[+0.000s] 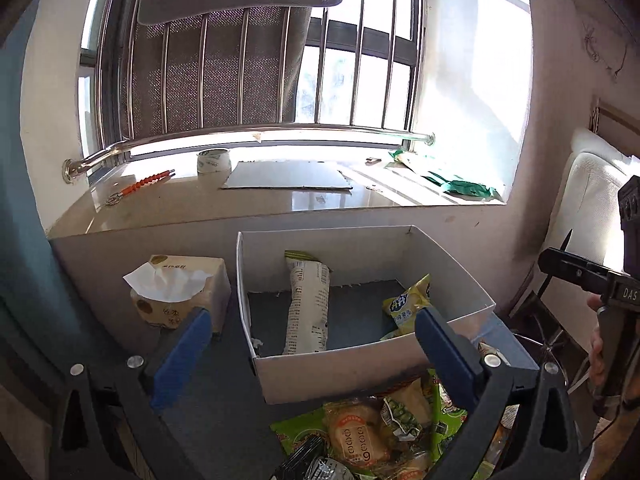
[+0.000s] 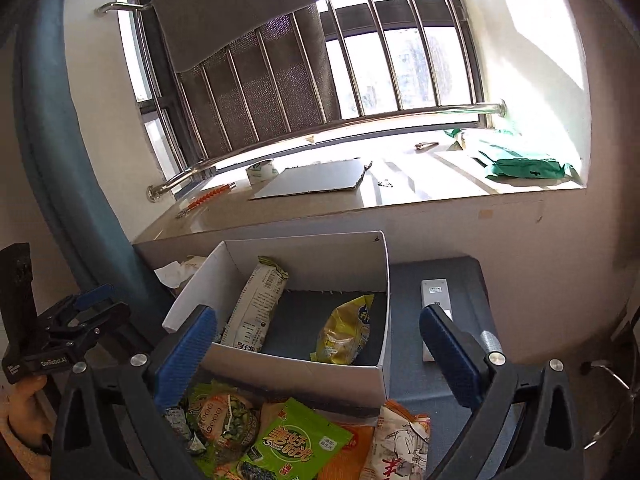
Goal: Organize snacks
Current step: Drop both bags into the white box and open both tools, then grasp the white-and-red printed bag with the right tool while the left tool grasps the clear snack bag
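Sitting at the far left of the grey table (image 1: 224, 384), a tissue pack (image 1: 180, 292) stands just beside the white box (image 1: 340, 376), with a tissue sticking out of its top. The left gripper (image 1: 312, 352) hangs over the near edge of the box, its blue fingers (image 1: 182, 356) spread wide with nothing between them. Inside the box a long white snack packet (image 1: 308, 308) lies toward the left wall, and a yellow snack bag (image 1: 408, 304) lies toward the right wall, the two apart. In front of the box a pile of loose snacks (image 2: 280, 436) covers the near table, among them a green bag (image 2: 298, 446). The right gripper (image 2: 316, 356) hovers above that pile, jaws likewise fully apart and empty. Right of the box, a white remote (image 2: 436, 308) lies flat on the table.
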